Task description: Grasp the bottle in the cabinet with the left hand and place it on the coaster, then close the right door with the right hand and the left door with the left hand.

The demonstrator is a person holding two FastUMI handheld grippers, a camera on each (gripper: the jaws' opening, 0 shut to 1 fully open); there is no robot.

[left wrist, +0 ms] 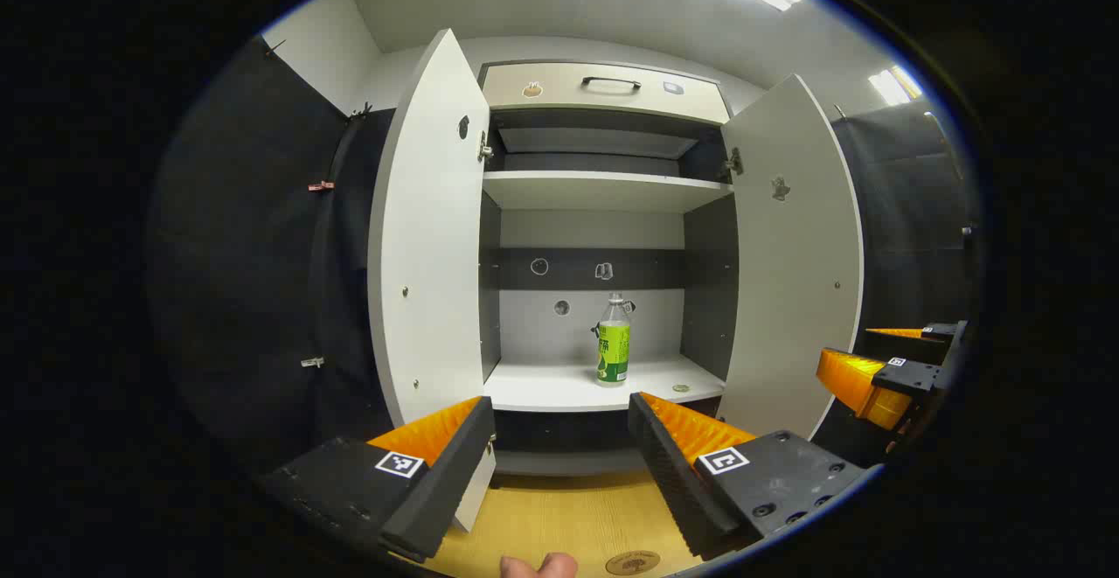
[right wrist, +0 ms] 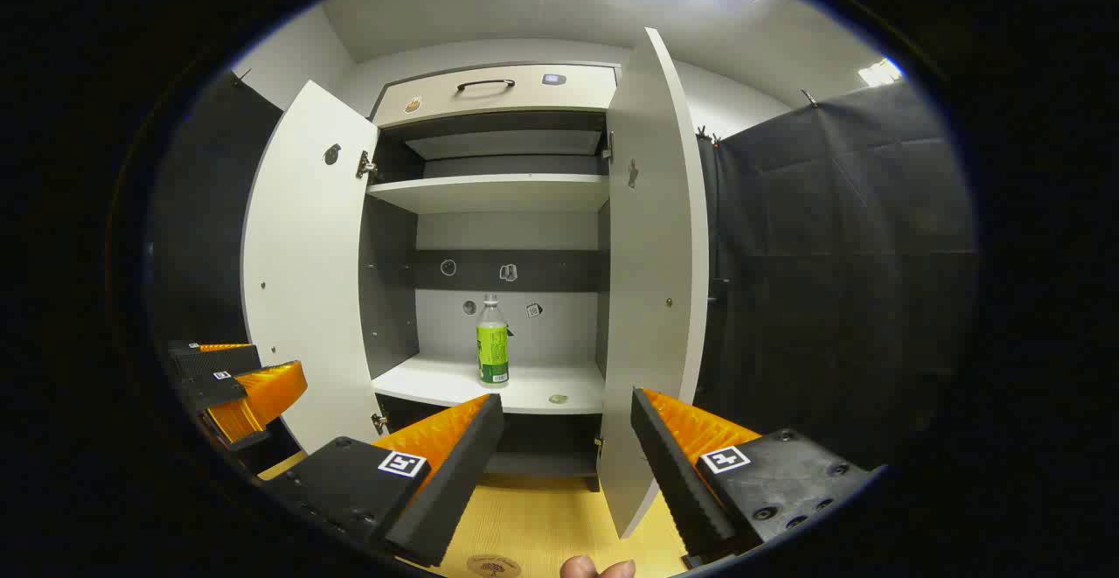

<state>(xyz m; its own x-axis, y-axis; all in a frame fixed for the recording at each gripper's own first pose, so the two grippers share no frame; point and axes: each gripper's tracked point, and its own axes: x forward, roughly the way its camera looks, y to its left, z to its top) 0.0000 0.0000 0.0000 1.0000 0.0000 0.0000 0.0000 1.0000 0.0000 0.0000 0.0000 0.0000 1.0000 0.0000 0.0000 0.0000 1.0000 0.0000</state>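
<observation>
A bottle (left wrist: 613,340) with a green label and white cap stands upright on the lower shelf (left wrist: 559,386) of the open cabinet; the right gripper view has the bottle (right wrist: 492,341) there too. Both doors hang wide open: the left door (left wrist: 426,228) (right wrist: 306,272) and the right door (left wrist: 795,254) (right wrist: 651,272). A round coaster (left wrist: 633,562) (right wrist: 494,566) lies on the wooden tabletop near me. My left gripper (left wrist: 559,464) is open, well short of the cabinet. My right gripper (right wrist: 566,473) is open too, and it appears at the left gripper view's right edge as the right gripper (left wrist: 883,377).
A drawer (left wrist: 603,88) with a dark handle tops the cabinet, above an upper shelf (left wrist: 603,189). A small round item (left wrist: 681,388) lies on the lower shelf right of the bottle. Fingertips of a hand (left wrist: 539,567) (right wrist: 598,568) show at the bottom. Black cloth walls flank the cabinet.
</observation>
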